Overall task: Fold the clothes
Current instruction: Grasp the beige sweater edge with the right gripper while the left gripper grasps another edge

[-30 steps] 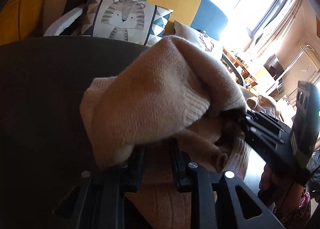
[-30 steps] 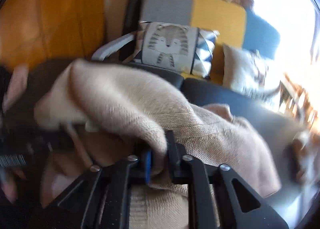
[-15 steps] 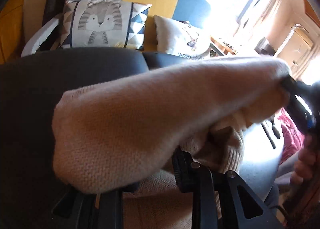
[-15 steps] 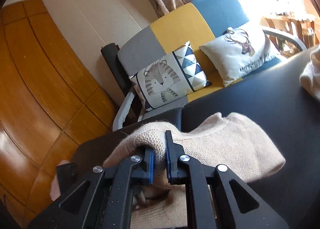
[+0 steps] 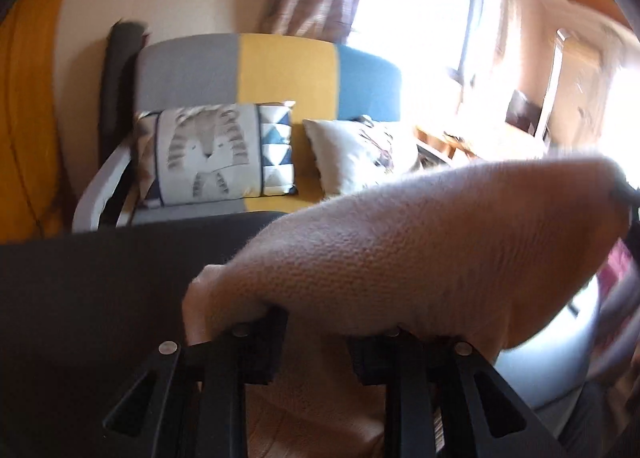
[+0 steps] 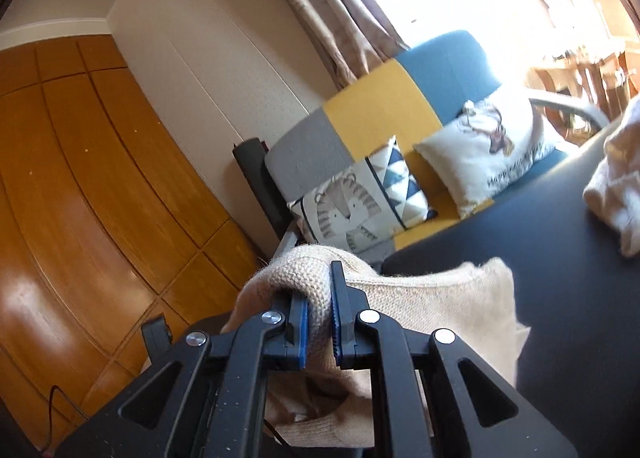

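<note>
The right gripper [image 6: 318, 312] points up and a bit to the left, and its blue pads pinch a fold of the tan knit sweater [image 6: 420, 306] tight. The rest of the sweater hangs down over the near edge of the dark table [image 6: 560, 258]. The left gripper [image 5: 316, 338] points forward, its two fingers are spread well apart, and the sweater [image 5: 400, 254] is draped over their tips, so I cannot tell if they grip it. A white cloth [image 6: 618, 194] lies near the table's far right edge. Behind the table stands a grey, yellow and blue sofa [image 6: 376, 110] with a tiger cushion [image 6: 352, 210] and a deer cushion [image 6: 488, 150] whose words are too blurry to read.
</note>
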{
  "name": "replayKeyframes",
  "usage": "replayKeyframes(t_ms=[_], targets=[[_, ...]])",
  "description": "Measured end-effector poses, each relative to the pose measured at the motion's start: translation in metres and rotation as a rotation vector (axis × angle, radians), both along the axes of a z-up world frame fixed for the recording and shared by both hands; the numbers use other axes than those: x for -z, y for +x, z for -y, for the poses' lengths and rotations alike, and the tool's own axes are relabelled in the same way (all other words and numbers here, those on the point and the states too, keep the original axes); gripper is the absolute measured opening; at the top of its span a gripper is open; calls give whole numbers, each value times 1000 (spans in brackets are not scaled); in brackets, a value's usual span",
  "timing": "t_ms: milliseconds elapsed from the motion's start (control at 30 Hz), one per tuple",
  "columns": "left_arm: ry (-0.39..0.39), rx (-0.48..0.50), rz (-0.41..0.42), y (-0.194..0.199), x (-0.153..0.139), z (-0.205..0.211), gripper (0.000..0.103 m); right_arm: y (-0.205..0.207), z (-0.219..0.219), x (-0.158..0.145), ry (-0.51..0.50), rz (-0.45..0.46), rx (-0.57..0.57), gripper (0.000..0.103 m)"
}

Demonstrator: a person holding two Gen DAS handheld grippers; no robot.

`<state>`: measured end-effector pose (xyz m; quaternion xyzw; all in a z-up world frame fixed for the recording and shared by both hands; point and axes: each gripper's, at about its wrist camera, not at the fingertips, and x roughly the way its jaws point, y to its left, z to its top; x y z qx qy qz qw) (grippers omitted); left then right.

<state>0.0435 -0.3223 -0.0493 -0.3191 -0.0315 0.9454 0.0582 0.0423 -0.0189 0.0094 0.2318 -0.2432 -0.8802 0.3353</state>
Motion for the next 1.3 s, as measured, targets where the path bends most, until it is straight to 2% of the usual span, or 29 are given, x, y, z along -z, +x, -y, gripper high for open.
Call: replayKeyframes(t_ms=[100,233,367,433,600,700,767,933,1067,1200,1267,1300], targets=[[-11,44,33,-2,9,2,26,6,-16,0,4,8,24,9],[34,40,120,5,27,5,26,-5,-35,34,4,137,68,9],[33,49,150,15,31,-3,26,-10,-44,72,18,254,78,9],[-118,43,100,23,26,-16,26,-10,-46,88,33,295,81,9],[-560,105,-55,47,26,-62,26,-9,-55,109,9,358,82,9],[-718,103,-150,62,30,-80,26,-9,-56,114,-5,367,71,9],[-731,94,-180,71,32,-81,26,-8,-57,116,-16,371,62,9],[-693,51,-189,81,33,-70,26,-9,-54,118,-29,376,39,10],[-725,59,-184,78,29,-69,26,-10,-51,119,-27,379,25,11],[-616,90,-163,99,30,-59,26,-11,-52,121,-30,385,31,11],[-602,88,-157,109,36,-55,26,-13,-53,123,-31,394,36,11],[-620,84,-147,111,41,-55,26,-14,-53,124,-29,398,36,11]])
